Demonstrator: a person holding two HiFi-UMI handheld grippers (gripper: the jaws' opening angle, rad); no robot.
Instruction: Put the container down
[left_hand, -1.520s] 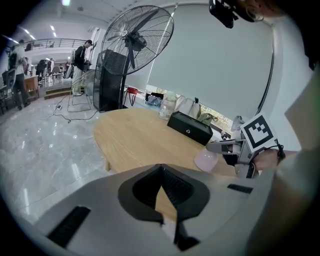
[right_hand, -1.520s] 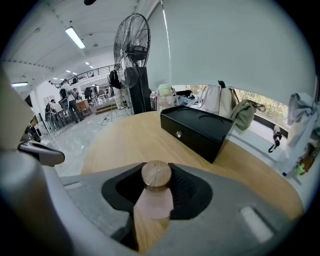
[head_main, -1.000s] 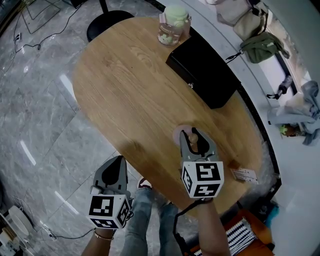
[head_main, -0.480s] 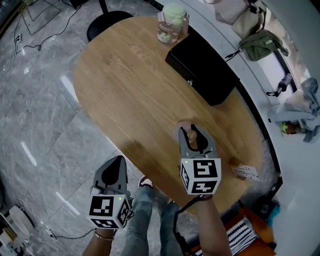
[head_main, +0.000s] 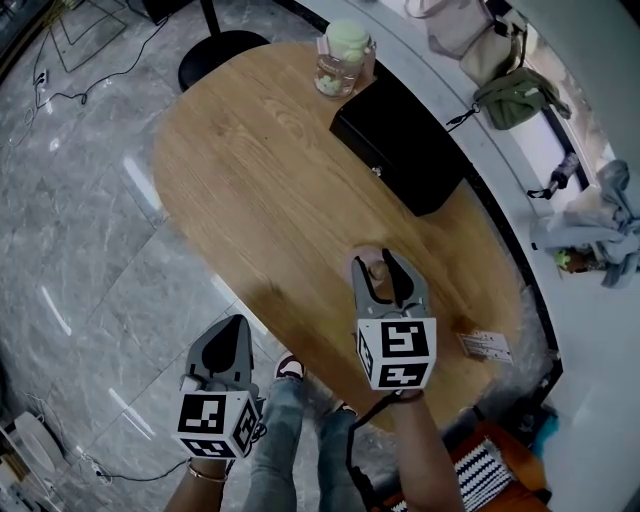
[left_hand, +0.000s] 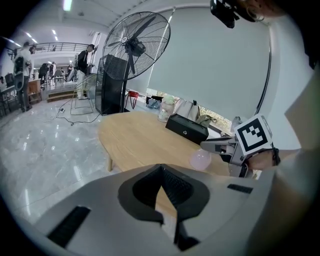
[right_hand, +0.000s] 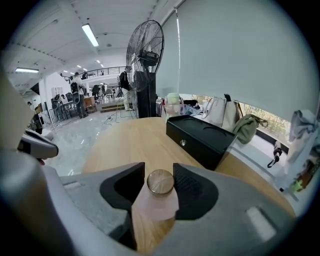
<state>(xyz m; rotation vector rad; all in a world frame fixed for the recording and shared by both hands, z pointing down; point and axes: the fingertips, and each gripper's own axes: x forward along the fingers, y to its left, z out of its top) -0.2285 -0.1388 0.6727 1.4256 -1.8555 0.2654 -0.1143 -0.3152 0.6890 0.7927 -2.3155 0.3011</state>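
A small pale pink container (head_main: 364, 260) with a round wooden stopper (right_hand: 160, 181) stands on the oval wooden table (head_main: 260, 180) near its front edge. My right gripper (head_main: 377, 267) straddles it. Its jaws have just been opening, and the container stands between them with a thin gap at the left pad, so the gripper is open. In the left gripper view the pink container (left_hand: 201, 160) shows in front of the right gripper (left_hand: 216, 146). My left gripper (head_main: 237, 324) hangs off the table's edge over the floor, shut and empty, its tips (left_hand: 161, 168) meeting.
A black box (head_main: 405, 140) lies on the table's far right, with a glass jar with a green lid (head_main: 345, 55) beyond it. A small card (head_main: 485, 347) lies near the right edge. A black stool (head_main: 220, 50) stands past the table's far end, and bags (head_main: 510, 95) hang on the right.
The right gripper's jaws stand a little wider round the container than before. The container has stayed in place on the table, and the left gripper has not moved.
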